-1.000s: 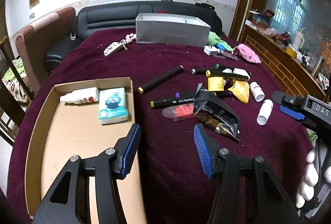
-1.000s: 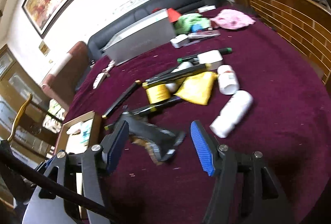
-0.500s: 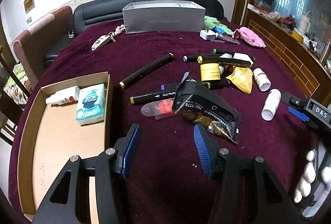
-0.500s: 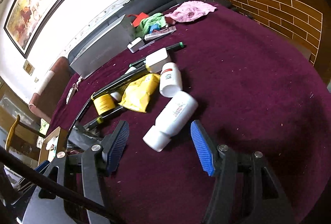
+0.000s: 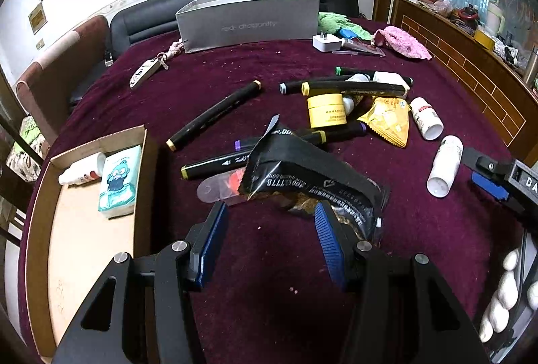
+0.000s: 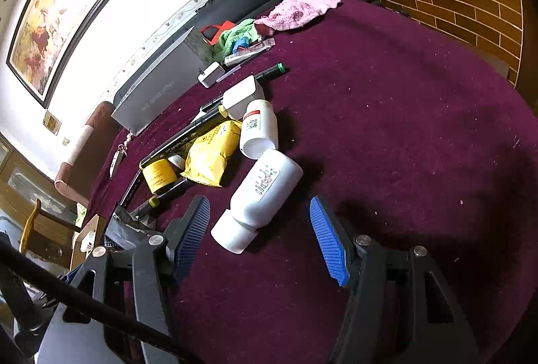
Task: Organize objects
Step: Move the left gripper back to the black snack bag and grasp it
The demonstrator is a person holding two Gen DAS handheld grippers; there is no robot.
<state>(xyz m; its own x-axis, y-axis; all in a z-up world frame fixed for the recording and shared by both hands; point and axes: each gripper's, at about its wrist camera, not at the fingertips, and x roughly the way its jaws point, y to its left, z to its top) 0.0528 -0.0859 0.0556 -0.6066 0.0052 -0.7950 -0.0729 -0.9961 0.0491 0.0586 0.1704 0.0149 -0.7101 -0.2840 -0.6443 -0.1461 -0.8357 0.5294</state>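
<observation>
My left gripper (image 5: 269, 229) is open just short of a crumpled black foil packet (image 5: 302, 179). The packet's near corner lies by the right pad, and nothing is between the jaws. My right gripper (image 6: 260, 232) is also open, low over the maroon cloth. A white bottle (image 6: 265, 192) lies on its side with its cap end between the two blue pads, which do not press on it. In the left wrist view that bottle (image 5: 444, 169) lies right of the pile, with the right gripper (image 5: 487, 179) beside it. A cardboard tray (image 5: 90, 249) at the left holds a small white bottle (image 5: 80, 169) and a tissue pack (image 5: 121, 182).
Several black markers (image 5: 215, 115), a yellow jar (image 5: 328, 110), a yellow sachet (image 5: 386, 121) and a second white bottle (image 5: 427, 118) crowd the middle. A grey box (image 5: 248, 17), charger (image 5: 326, 42), pink cloth (image 5: 400, 41) and keys (image 5: 148, 71) lie farther back. A gloved hand (image 5: 501, 296) shows at the right.
The left gripper moved right and forward, from over the tray edge to the black packet. The right gripper swung right and sank until the white bottle's cap lay between its fingers.
</observation>
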